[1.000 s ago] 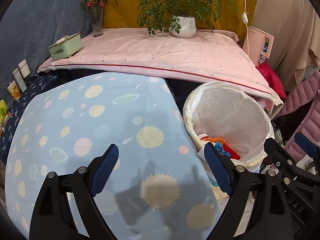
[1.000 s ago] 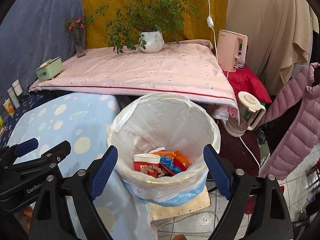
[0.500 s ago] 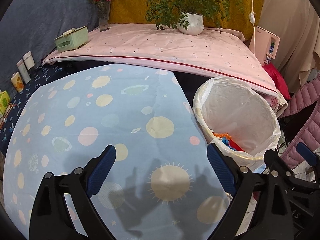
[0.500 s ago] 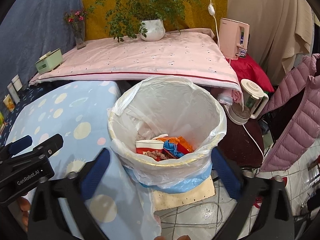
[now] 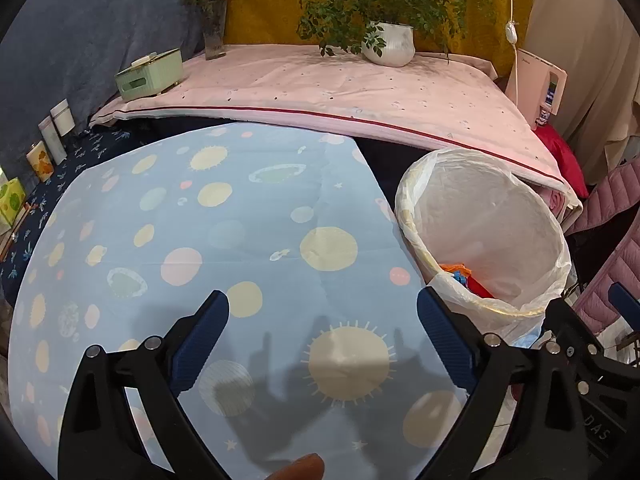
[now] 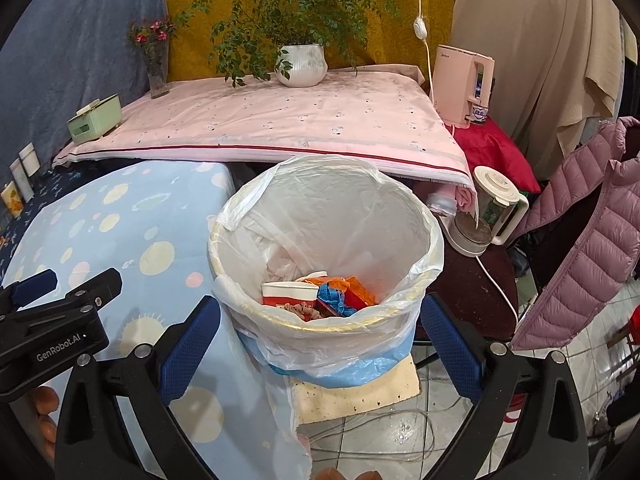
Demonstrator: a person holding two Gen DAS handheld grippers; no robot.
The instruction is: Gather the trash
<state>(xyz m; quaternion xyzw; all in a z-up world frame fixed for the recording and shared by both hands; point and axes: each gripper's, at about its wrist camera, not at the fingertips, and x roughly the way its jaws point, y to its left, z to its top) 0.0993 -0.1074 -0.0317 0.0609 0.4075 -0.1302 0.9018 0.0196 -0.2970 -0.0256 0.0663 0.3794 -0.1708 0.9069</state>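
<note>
Spotted tablecloth [image 5: 240,240] beside lined bin [image 6: 328,248], seemingly touching

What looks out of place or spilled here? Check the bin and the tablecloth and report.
Nothing stands out. The trash bin stands upright beside the table, its liner bag folded over the rim, with a paper cup and wrappers inside. No litter shows on the blue tablecloth. Both grippers, left and right, are open and hold nothing.
</note>
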